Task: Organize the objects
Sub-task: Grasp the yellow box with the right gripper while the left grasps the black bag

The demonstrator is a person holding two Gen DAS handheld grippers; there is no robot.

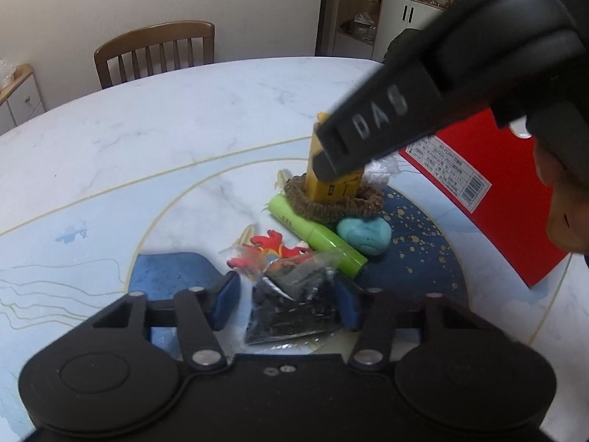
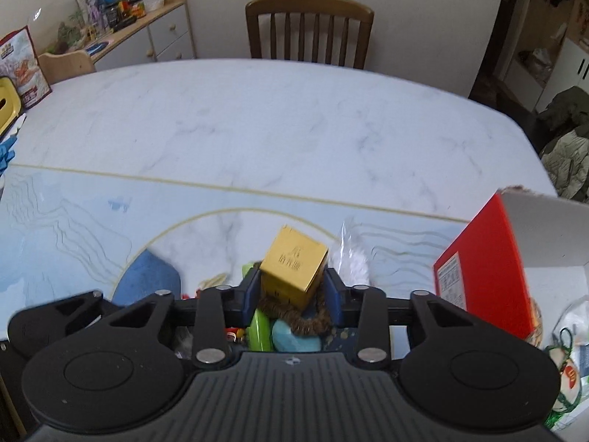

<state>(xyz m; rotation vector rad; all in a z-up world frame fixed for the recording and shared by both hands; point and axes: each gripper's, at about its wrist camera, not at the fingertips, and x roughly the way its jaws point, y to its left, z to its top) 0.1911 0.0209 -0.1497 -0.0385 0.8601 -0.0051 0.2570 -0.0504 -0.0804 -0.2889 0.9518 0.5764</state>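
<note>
A small pile lies on the marble table point(image 1: 184, 129). A yellow box point(image 1: 333, 184) stands upright inside a brown furry ring point(image 1: 327, 208). My right gripper point(image 2: 292, 291) is shut on that box point(image 2: 294, 267), one blue pad on each side, and it reaches in from the upper right in the left wrist view point(image 1: 331, 158). In front of the box lie a green tube point(image 1: 316, 235), a teal lump point(image 1: 364, 235) and a red toy figure point(image 1: 276, 246). My left gripper point(image 1: 287, 304) is open, with a clear bag of black bits point(image 1: 291, 305) between its fingers.
An open red cardboard box point(image 2: 482, 276) stands at the right, with netted balls point(image 2: 567, 375) beside it. A crumpled white plastic bag point(image 1: 383, 169) lies behind the pile. A wooden chair point(image 2: 309, 29) stands at the far edge, with a cluttered sideboard point(image 2: 147, 33) behind on the left.
</note>
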